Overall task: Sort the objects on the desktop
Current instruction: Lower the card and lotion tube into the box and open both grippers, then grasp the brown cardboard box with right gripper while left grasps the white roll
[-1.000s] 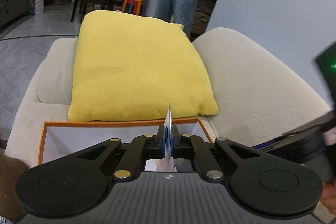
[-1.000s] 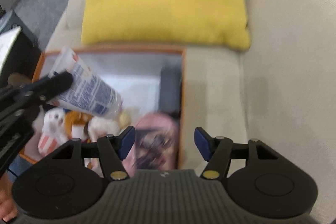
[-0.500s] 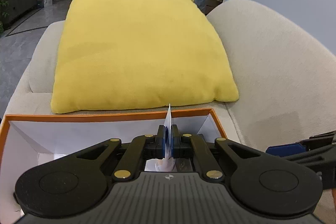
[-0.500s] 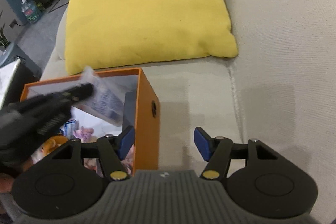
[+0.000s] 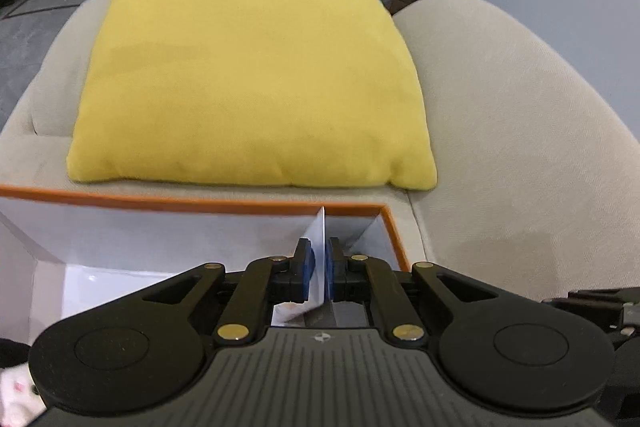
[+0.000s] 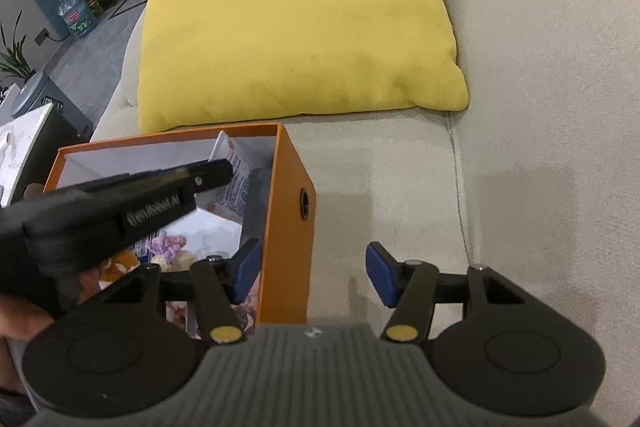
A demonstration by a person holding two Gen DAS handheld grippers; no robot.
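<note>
A tube (image 6: 234,173) is held pinched in the left tool (image 5: 319,269) over the orange box (image 6: 288,195); release is called for next. The right tool (image 6: 314,273) is spread wide, holding nothing.

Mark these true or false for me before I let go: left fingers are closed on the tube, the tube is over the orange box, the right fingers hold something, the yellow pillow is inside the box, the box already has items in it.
1. The left gripper is closed on the white tube. True.
2. The tube is over the orange box. True; it hangs within the box's opening.
3. The right gripper holds something. False; it is open and empty.
4. The yellow pillow is inside the box. False; it lies on the sofa behind it.
5. The box already has items in it. True; several are visible.
</note>
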